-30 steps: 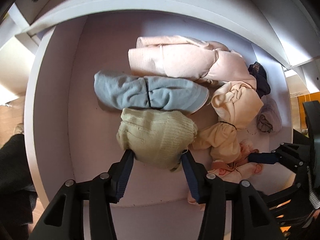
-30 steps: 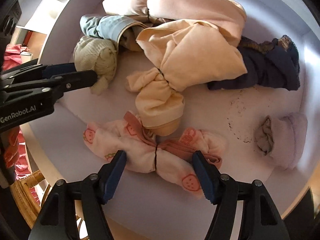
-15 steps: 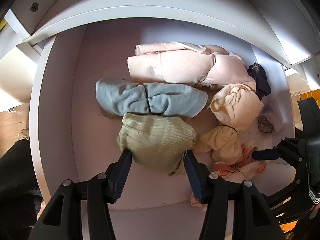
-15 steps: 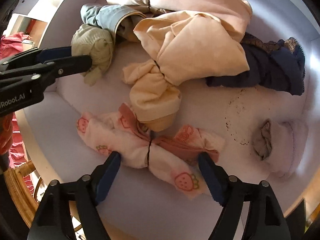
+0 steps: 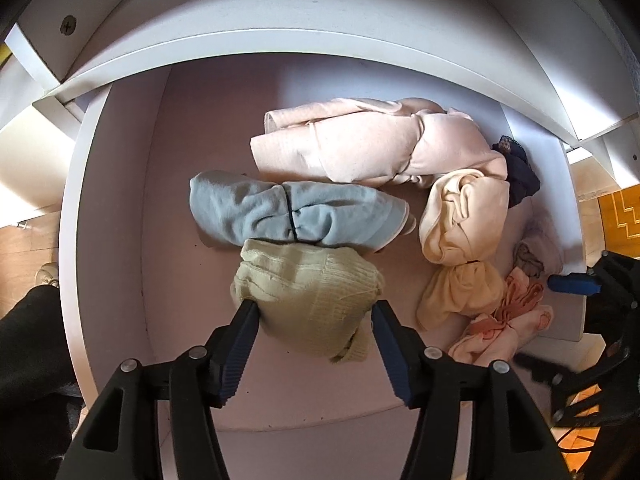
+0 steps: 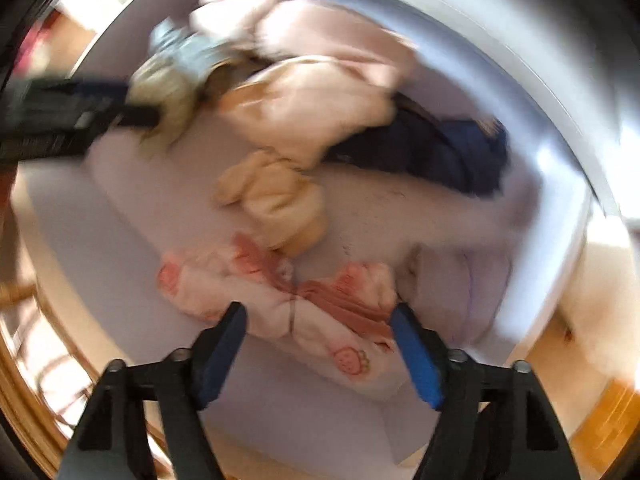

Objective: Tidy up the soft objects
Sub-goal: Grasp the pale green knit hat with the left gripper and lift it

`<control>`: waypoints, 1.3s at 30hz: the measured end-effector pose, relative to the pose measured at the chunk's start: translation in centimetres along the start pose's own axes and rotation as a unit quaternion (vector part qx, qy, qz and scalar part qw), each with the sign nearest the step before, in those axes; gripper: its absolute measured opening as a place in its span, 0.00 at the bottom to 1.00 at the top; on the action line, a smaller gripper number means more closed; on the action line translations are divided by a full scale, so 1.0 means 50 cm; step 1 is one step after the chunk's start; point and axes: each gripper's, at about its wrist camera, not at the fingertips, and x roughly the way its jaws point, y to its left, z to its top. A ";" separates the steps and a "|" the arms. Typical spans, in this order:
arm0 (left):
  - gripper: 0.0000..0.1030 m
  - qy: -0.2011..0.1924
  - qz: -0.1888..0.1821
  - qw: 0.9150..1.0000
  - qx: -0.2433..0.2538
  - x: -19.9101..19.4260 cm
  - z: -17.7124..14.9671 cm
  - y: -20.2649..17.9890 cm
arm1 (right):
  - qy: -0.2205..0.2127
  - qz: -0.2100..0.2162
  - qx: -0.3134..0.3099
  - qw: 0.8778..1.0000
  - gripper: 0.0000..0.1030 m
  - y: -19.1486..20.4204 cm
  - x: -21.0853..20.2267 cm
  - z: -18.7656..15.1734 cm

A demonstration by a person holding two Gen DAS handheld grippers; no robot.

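Bundles of soft clothing lie inside a white shelf (image 5: pixel 120 240) compartment, seen from two cameras. In the left wrist view, going left to right: the left gripper (image 5: pixel 314 314) reaches in from below, its fingers (image 5: pixel 244 324) spread on either side of a green knitted bundle (image 5: pixel 308 292). The left finger touches the bundle's edge and the right finger sits just beside it, so the fingers are released, not clamped. Touching the green bundle from behind lies a blue bundle (image 5: pixel 296 212) tied in the middle. Behind that, toward the back wall, lies a long pale pink bundle (image 5: pixel 372 148). To the right is a cream bundle (image 5: pixel 464 216), cinched near its lower end, and behind it a dark navy cloth (image 5: pixel 520 176). At the shelf's right front lies a pink strawberry-print bundle (image 5: pixel 508 328), with a lilac bundle (image 5: pixel 540 248) just behind it. One blue finger of the right gripper (image 5: pixel 576 284) shows at the far right.

The right wrist view is blurred. The right gripper (image 6: pixel 318 316) has its fingers (image 6: pixel 224 336) spread wide, released, on either side of the strawberry-print bundle (image 6: pixel 280 304), which lies near the shelf's front edge. The cream bundle (image 6: pixel 280 200) sits behind it.
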 end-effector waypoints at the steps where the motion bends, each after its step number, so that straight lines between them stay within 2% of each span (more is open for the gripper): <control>1: 0.57 0.000 0.000 1.000 0.001 0.002 0.000 0.001 | 0.011 0.001 -0.007 1.000 0.74 -0.003 0.013 0.000; 3: 0.57 0.001 0.000 1.000 0.002 0.003 -0.001 0.001 | 0.024 0.052 0.017 0.998 0.68 -0.019 0.034 0.014; 7: 0.57 0.009 0.001 1.000 -0.001 0.012 0.001 0.002 | 0.040 0.093 0.072 0.992 0.68 -0.050 0.066 0.005; 8: 0.57 0.010 0.001 1.000 -0.001 0.015 0.001 0.002 | 0.041 0.097 0.082 0.991 0.68 -0.061 0.064 0.004; 11: 0.57 0.007 0.000 1.000 -0.003 0.016 0.003 0.005 | 0.034 0.067 0.118 0.990 0.69 -0.112 0.052 -0.008; 13: 0.57 0.004 0.001 1.000 -0.004 0.018 0.002 0.004 | 0.019 0.074 0.148 0.986 0.69 -0.136 0.040 -0.002; 14: 0.57 0.002 0.002 1.000 -0.003 0.017 0.002 0.003 | 0.016 0.068 0.144 0.987 0.68 -0.137 0.029 0.000; 17: 0.57 -0.001 0.004 1.000 0.000 0.018 -0.003 -0.001 | 0.014 0.037 0.070 0.997 0.69 -0.122 -0.008 0.004; 22: 0.57 -0.002 0.009 1.000 0.004 0.021 -0.007 -0.008 | 0.071 0.024 -0.041 0.996 0.69 -0.088 0.022 0.005; 24: 0.58 0.000 0.009 1.000 0.003 0.023 -0.008 -0.008 | 0.071 0.058 -0.023 0.996 0.68 -0.097 0.035 0.014; 27: 0.58 0.001 0.010 1.000 0.005 0.027 -0.008 -0.012 | 0.070 0.077 0.017 0.994 0.68 -0.126 0.060 0.037; 30: 0.58 0.002 0.010 1.000 0.003 0.032 -0.006 -0.013 | 0.066 0.072 0.025 0.995 0.71 -0.153 0.073 0.034; 33: 0.63 0.004 0.009 1.000 -0.009 0.041 -0.005 -0.008 | 0.062 0.060 0.033 0.996 0.70 -0.153 0.075 0.038; 35: 0.67 0.022 0.011 1.000 -0.019 0.057 -0.005 0.000 | 0.064 0.049 0.037 0.996 0.70 -0.149 0.062 0.014; 37: 0.60 0.028 0.017 0.999 -0.013 0.065 -0.006 0.004 | 0.057 0.051 0.021 0.997 0.71 -0.154 0.050 -0.004; 39: 0.53 0.025 0.012 1.000 -0.004 0.061 -0.006 0.002 | 0.060 0.069 0.035 0.995 0.71 -0.171 0.049 -0.018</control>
